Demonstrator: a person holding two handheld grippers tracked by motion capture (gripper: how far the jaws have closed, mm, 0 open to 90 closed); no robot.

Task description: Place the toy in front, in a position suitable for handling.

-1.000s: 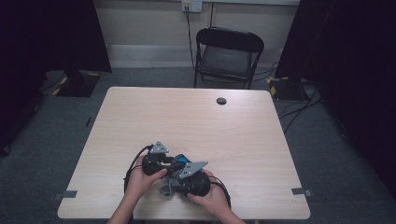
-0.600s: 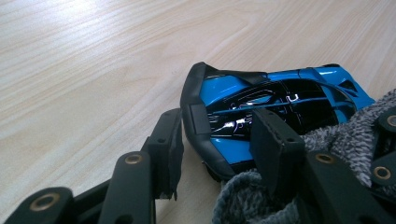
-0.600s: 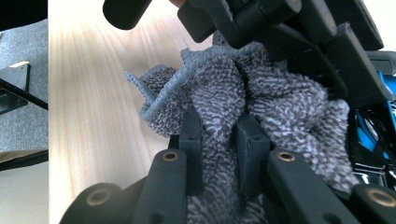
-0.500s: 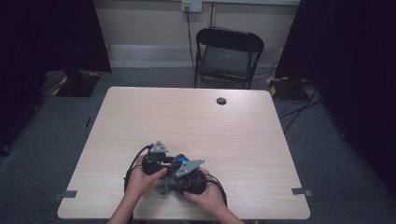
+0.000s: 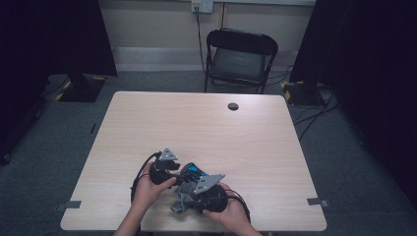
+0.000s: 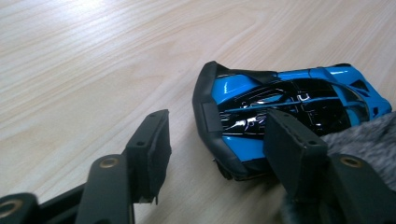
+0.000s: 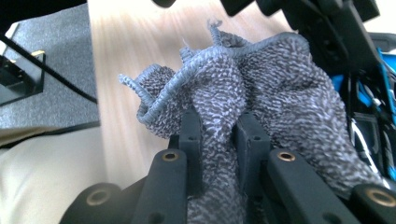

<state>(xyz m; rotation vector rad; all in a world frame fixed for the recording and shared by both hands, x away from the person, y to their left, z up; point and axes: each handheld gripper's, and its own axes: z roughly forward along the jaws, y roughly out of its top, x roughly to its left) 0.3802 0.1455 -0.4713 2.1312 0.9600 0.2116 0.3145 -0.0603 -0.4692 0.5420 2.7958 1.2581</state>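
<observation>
A blue and black toy car [image 6: 289, 102] lies on the wooden table [image 5: 206, 128] near its front edge, between the two hands [image 5: 196, 171]. My left gripper [image 6: 217, 126] is open. Its jaws have just been opening, with the car's black end between them: the left pad stands clear of it and the right pad sits close against its side. My right gripper [image 7: 219, 121] is shut on a bunched grey knitted cloth [image 7: 261, 79], held against the car [image 7: 380, 79]. From above, the left gripper [image 5: 172, 172] and right gripper [image 5: 189, 196] sit close together with the cloth [image 5: 180, 202] below them.
A small black round cap [image 5: 233, 106] sits in the table top at the far side. A black folding chair [image 5: 239, 59] stands behind the table. Cables trail from both grippers near the front edge. Grey floor [image 7: 56, 74] lies past the table's edge.
The right hand with the cloth has shifted slightly beside the car. The left hand has stayed in place.
</observation>
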